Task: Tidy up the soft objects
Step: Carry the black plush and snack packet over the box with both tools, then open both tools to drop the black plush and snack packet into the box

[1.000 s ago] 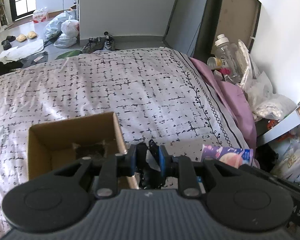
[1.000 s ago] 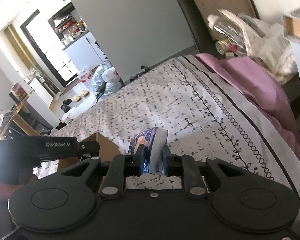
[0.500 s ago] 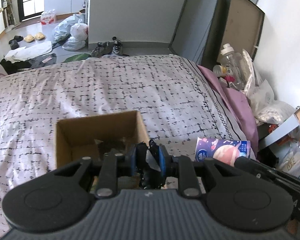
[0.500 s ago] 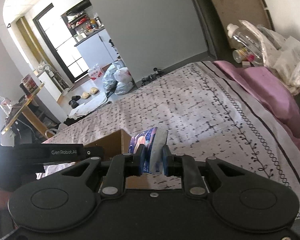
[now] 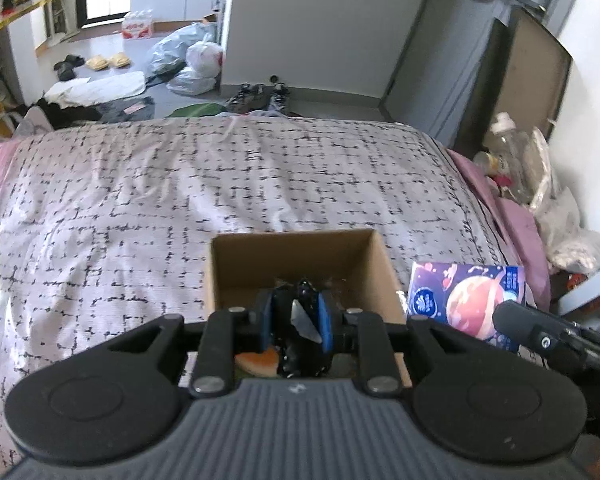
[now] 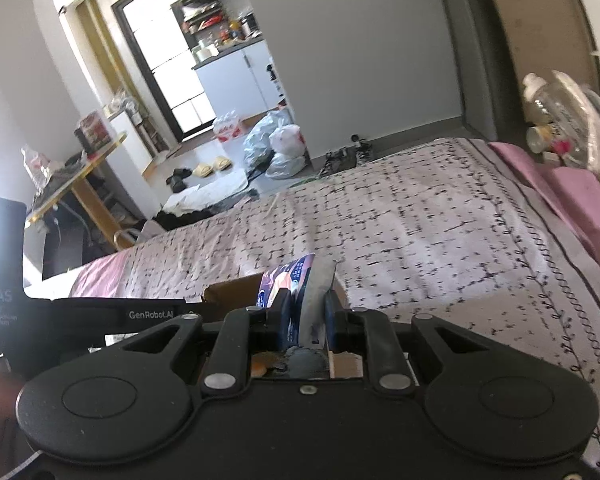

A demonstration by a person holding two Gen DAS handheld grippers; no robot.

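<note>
Your left tool [image 5: 297, 322] is closed on a dark crumpled item [image 5: 302, 344] above the open cardboard box [image 5: 384, 276] on the bed [image 5: 180, 184]. Your right tool [image 6: 306, 318] grips the tissue pack [image 6: 290, 280], just right of the box.

An open cardboard box [image 5: 296, 264] sits on the bed [image 5: 180, 200] directly ahead of the left tool [image 5: 296, 320], whose tips reach over its near edge. Just right of the box, beside that tool, is a tissue pack [image 5: 466, 300]. Bags [image 5: 188, 60] lie on the floor beyond the bed's far end.
</note>
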